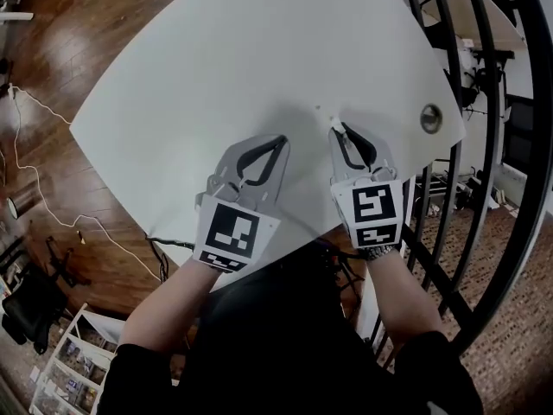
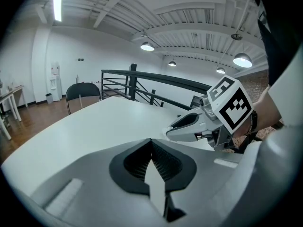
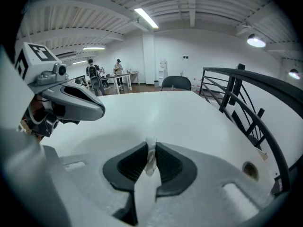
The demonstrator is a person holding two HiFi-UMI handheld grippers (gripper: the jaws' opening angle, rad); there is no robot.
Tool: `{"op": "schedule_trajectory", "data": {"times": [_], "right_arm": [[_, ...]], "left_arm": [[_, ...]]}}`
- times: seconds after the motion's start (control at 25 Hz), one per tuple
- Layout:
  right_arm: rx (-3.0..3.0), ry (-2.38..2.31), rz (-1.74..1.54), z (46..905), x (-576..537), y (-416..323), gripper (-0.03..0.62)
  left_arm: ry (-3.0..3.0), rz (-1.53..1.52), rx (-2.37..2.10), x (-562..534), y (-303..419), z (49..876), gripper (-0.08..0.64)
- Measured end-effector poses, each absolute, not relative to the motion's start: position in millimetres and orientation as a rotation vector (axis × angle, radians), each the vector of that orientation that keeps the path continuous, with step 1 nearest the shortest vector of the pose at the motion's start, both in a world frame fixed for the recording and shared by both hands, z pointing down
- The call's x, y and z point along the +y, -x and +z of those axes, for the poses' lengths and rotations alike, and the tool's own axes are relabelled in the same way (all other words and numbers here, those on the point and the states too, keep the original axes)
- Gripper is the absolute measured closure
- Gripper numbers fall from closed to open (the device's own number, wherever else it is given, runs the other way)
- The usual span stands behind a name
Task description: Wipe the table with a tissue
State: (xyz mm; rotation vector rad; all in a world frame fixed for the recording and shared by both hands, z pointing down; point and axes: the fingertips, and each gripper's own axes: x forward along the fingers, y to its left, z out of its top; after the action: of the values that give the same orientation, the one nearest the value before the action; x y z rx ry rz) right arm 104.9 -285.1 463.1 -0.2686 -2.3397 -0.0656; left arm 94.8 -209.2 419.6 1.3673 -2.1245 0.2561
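Observation:
A small white scrap of tissue point(image 3: 150, 156) is pinched between the black pads of my right gripper point(image 3: 151, 143), which is shut on it. In the head view, the right gripper point(image 1: 339, 129) rests low over the white table point(image 1: 259, 50) near its front edge, and the tissue shows only as a tiny white bit point(image 1: 333, 126) at the tip. My left gripper point(image 1: 281, 139) lies just to its left, jaws together with nothing between them. The left gripper view shows its own tips point(image 2: 151, 141) closed and the right gripper point(image 2: 189, 124) close by on the right.
A round cable grommet point(image 1: 430, 118) sits in the table to the right of the right gripper. A black metal railing point(image 1: 484, 145) runs along the table's right side. A dark chair point(image 2: 83, 93) stands at the far end. A white cable point(image 1: 52, 206) lies on the wood floor on the left.

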Motion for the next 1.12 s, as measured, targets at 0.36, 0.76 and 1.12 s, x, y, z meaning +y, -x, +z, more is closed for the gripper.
{"op": "schedule_trajectory", "data": {"times": [0.36,0.76,1.12], "right_arm": [[-2.288,0.263,-0.085,486,-294,-107,0.551],[-2.256,0.262,-0.091,498,-293,-108,0.551],[-2.267,0.267,-0.098,500,-292,-100,0.552]], "left_arm": [[-1.362,0.257,-2.1,-215,-101,434,0.549],[-1.357,0.252,-2.095,-216,-99,440,0.549],[-1.347,0.246,-2.094,-215,-99,444,0.549]]}}
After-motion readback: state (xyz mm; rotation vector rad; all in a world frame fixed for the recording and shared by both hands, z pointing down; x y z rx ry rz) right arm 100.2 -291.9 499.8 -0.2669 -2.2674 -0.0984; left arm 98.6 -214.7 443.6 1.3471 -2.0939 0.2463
